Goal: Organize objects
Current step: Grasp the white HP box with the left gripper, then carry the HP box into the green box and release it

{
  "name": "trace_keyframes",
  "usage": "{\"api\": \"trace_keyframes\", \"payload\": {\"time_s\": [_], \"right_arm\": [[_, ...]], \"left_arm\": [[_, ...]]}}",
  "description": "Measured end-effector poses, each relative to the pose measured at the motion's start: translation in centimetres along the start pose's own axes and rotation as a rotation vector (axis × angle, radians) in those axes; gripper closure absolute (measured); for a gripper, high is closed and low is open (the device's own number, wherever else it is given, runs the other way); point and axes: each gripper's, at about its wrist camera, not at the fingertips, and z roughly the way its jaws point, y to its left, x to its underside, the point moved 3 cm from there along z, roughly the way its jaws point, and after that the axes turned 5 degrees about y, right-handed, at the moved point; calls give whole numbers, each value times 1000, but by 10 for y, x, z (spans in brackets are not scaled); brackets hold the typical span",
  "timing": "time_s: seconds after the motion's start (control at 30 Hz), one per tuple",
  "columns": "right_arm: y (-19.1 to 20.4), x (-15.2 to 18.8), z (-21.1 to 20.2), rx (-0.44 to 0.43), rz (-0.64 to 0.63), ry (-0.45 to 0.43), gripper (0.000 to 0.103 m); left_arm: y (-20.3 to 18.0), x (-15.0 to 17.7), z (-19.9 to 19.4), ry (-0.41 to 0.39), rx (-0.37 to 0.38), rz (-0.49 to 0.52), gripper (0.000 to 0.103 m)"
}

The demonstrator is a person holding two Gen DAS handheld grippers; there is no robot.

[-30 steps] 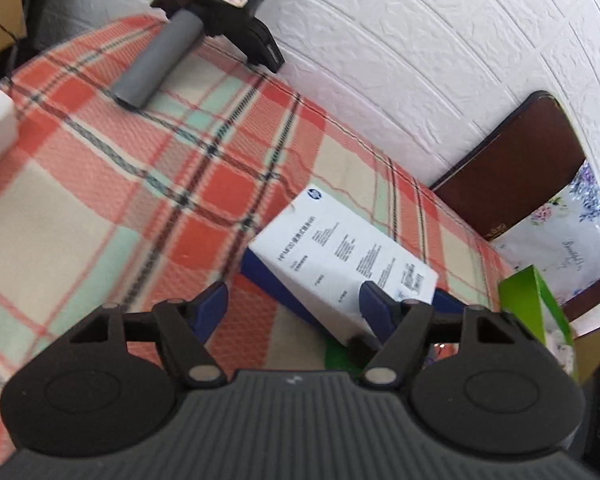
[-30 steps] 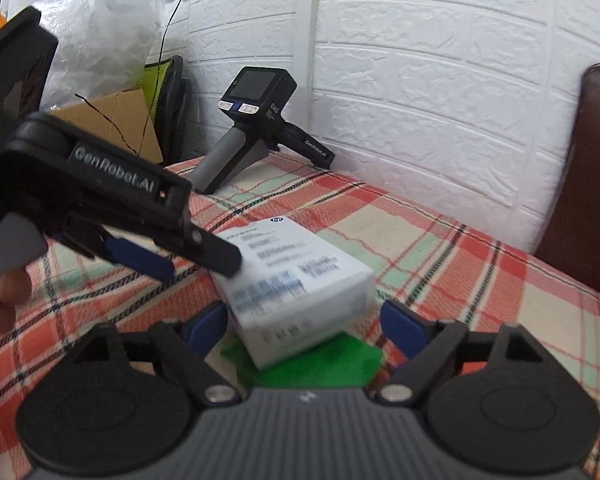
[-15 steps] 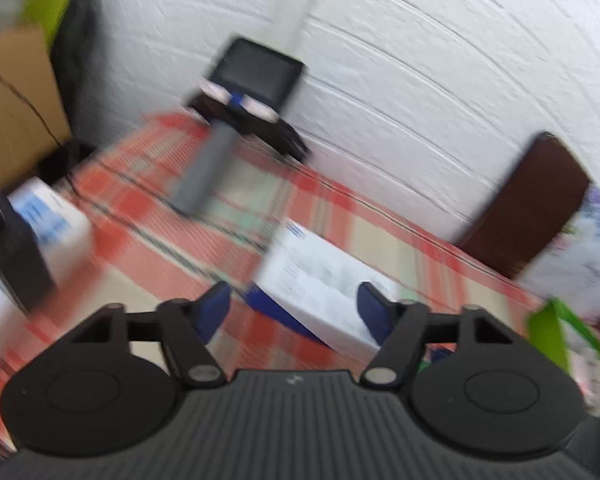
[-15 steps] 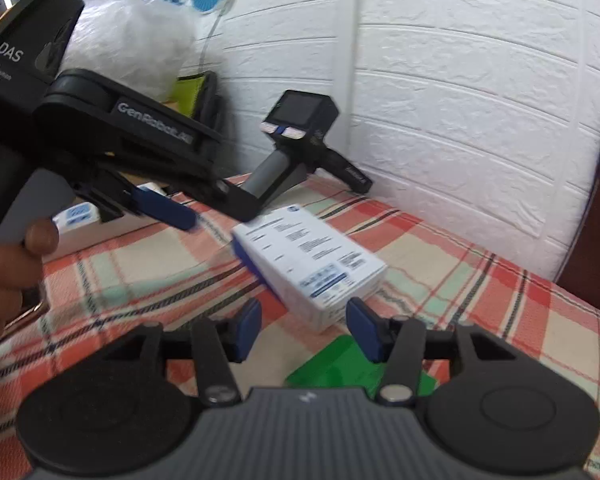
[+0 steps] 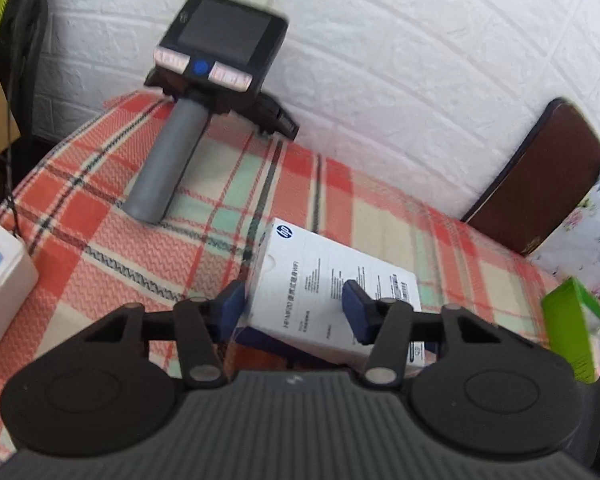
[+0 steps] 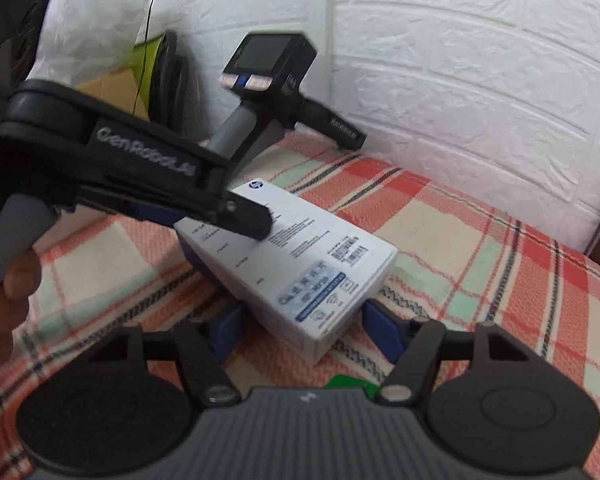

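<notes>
On the plaid tablecloth (image 5: pixel 100 236), near the middle of the table, lies the white box (image 6: pixel 300 256), tilted with one end raised over a green item (image 6: pixel 346 384) at the near edge. It sits well apart from the spare handheld gripper (image 5: pixel 204 92) parked at the far side against the white brick wall (image 5: pixel 420 60), so both tools have room to come at it.

From the left, the left gripper (image 5: pixel 296 306) straddles the box's far end, its blue pads part-open; one pad (image 5: pixel 354 312) lies over the printed top and the other sits at the left side, though firm contact cannot be judged. At the near end, the right gripper (image 6: pixel 304 330) stands wide open, pads either side of the box corner, holding nothing. Probably the box is being steadied for a two-handed lift.
</notes>
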Motion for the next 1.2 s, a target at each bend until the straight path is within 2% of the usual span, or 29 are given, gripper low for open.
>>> {"api": "trace_keyframes", "payload": {"time_s": [0.13, 0.33, 0.6, 0.77, 0.83, 0.87, 0.9, 0.93, 0.97, 1.0, 1.07, 1.2], "right_arm": [[-2, 2, -41, 57, -21, -107, 38], [-39, 28, -102, 176, 37, -173, 38], [-139, 78, -184, 381, 154, -191, 38], [-212, 115, -222, 494, 256, -163, 38], [-240, 126, -226, 525, 301, -149, 37], [-253, 130, -226, 538, 327, -144, 36], [-265, 133, -224, 556, 350, -144, 26], [-275, 137, -222, 590, 365, -144, 23], [-284, 141, -218, 625, 379, -130, 24], [-290, 146, -217, 637, 398, -125, 26], [-291, 158, -225, 610, 452, -182, 27], [-272, 169, -239, 601, 489, -245, 27]], "left_arm": [[-28, -1, -28, -56, 38, 37, 49], [-106, 16, -33, -66, 115, 168, 49], [-247, 45, -2, -11, 287, 322, 49], [-340, 62, 37, 68, 369, 418, 49], [-367, 70, 57, 92, 361, 460, 49], [-376, 74, 69, 94, 330, 479, 48], [-383, 78, 80, 98, 281, 495, 48], [-387, 82, 90, 107, 235, 506, 49], [-387, 84, 96, 119, 213, 504, 49], [-384, 86, 97, 128, 216, 495, 49], [-378, 91, 91, 118, 224, 502, 49], [-377, 101, 71, 96, 219, 525, 48]]}}
